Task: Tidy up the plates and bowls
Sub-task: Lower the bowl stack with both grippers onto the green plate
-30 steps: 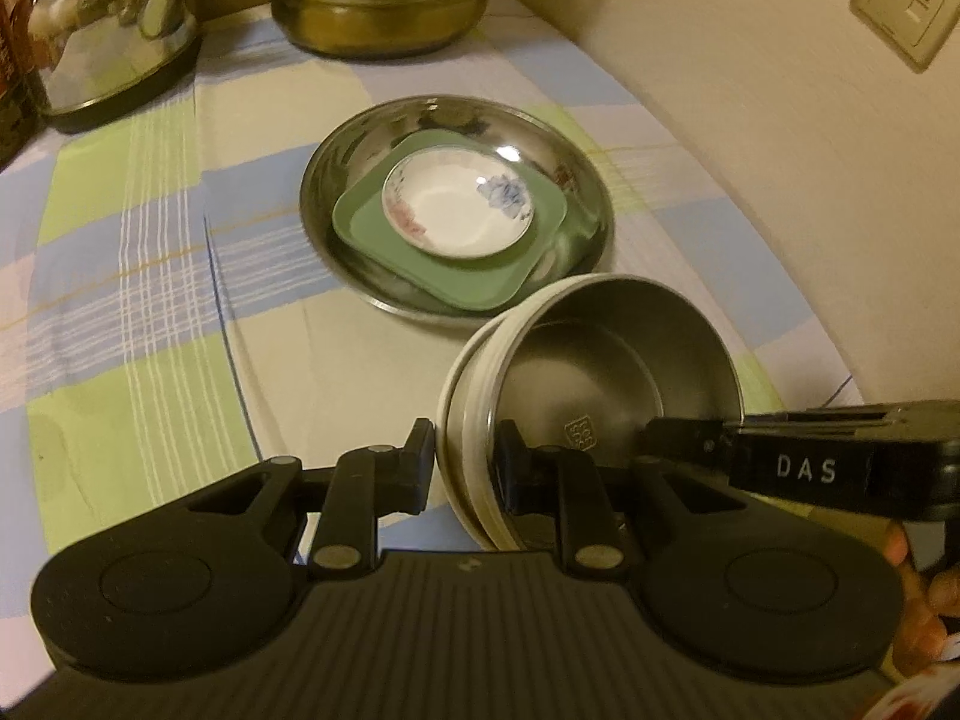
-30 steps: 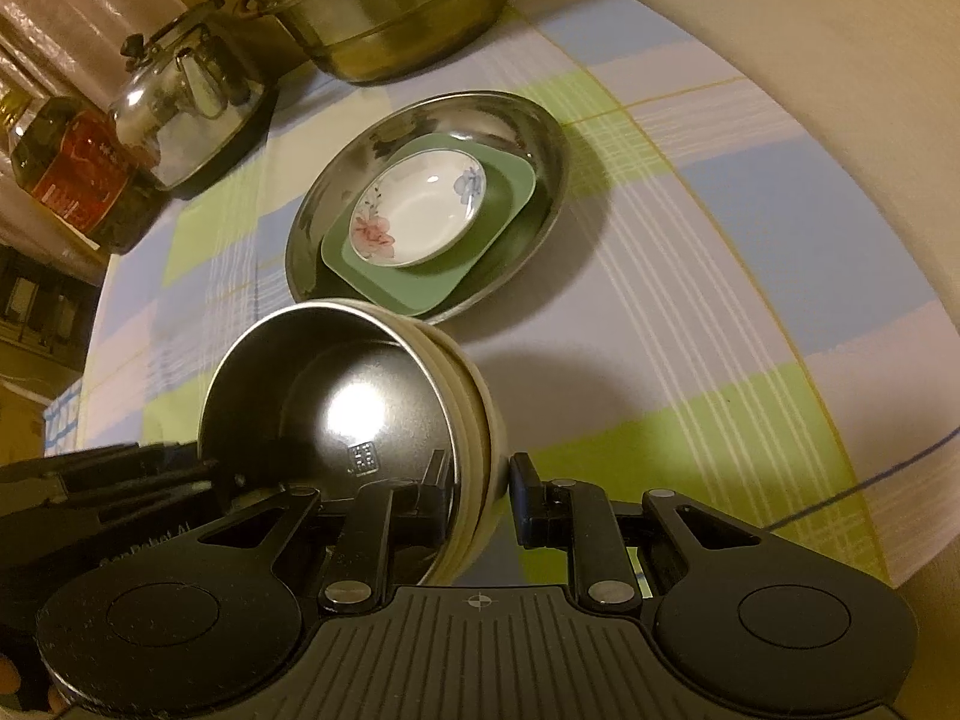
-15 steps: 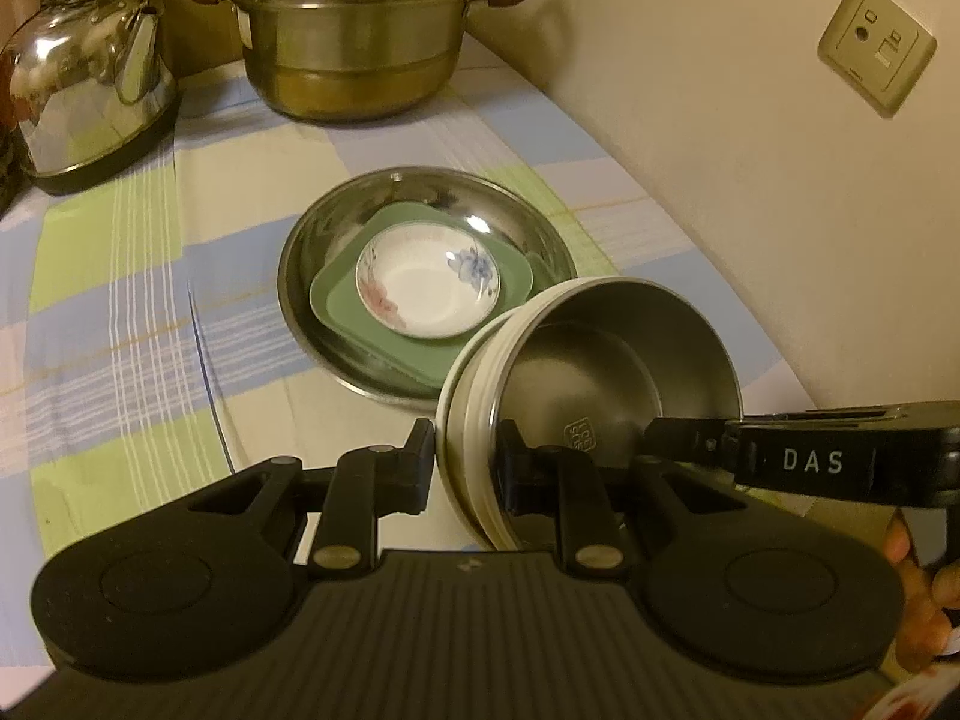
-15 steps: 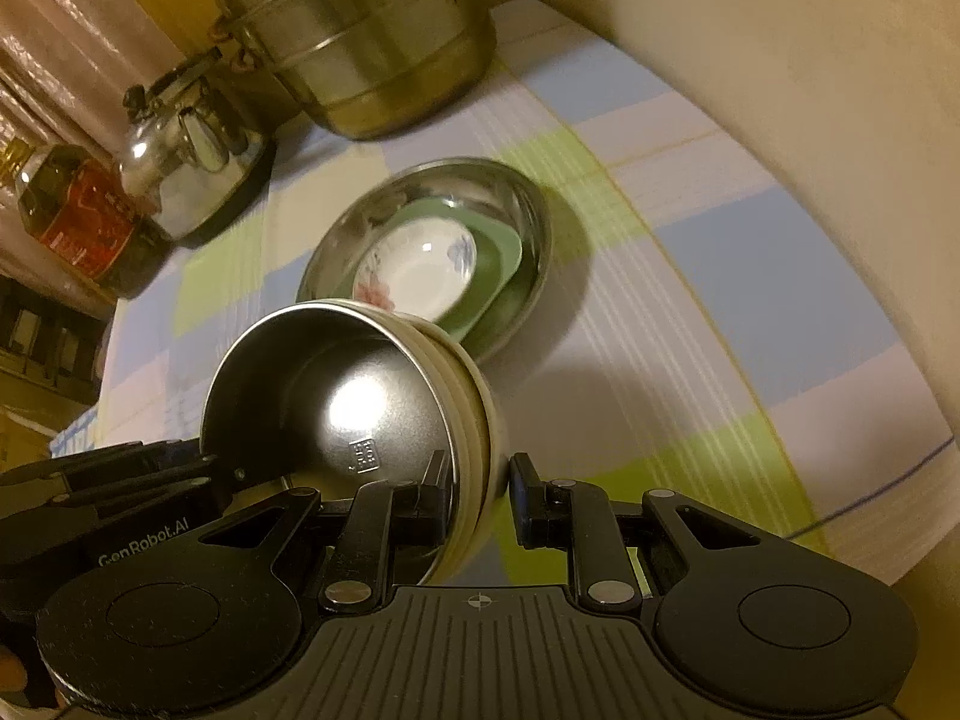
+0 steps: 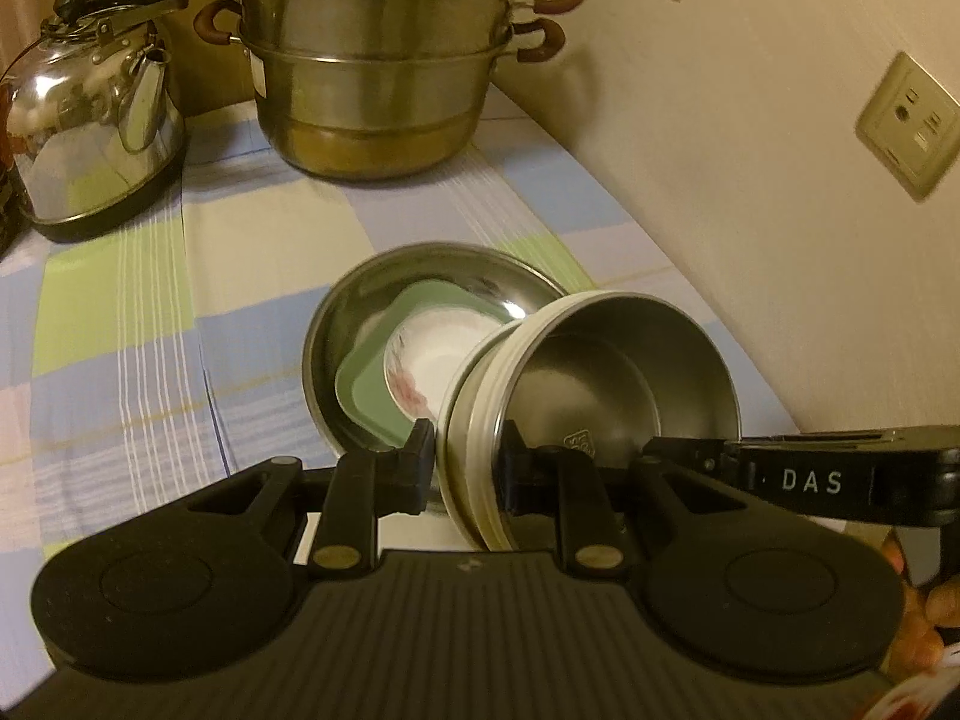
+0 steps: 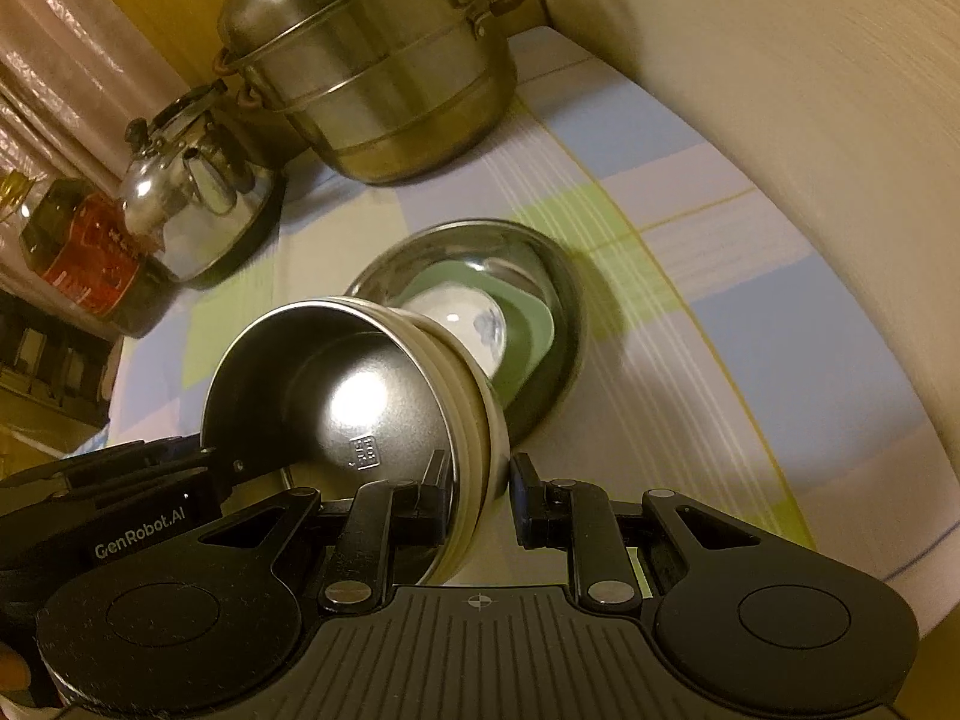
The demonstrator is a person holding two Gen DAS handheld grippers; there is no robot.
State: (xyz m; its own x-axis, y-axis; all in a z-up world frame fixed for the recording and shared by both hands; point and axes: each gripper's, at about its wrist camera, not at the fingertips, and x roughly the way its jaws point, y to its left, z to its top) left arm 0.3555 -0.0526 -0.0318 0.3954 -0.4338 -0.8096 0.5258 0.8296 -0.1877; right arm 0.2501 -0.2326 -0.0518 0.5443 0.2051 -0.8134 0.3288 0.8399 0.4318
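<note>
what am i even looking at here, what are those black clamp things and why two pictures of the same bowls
Each black clamp is a hand-held gripper carried by a person, with a camera looking along its fingers; hence two pictures. The left hand-held gripper and the right hand-held gripper pinch opposite rims of the stacked steel bowls, held tilted. Beyond them, on the checked tablecloth, a round steel tray holds a green square plate and a white floral dish. Farther back stand a steel kettle and a steel steamer pot.
</note>
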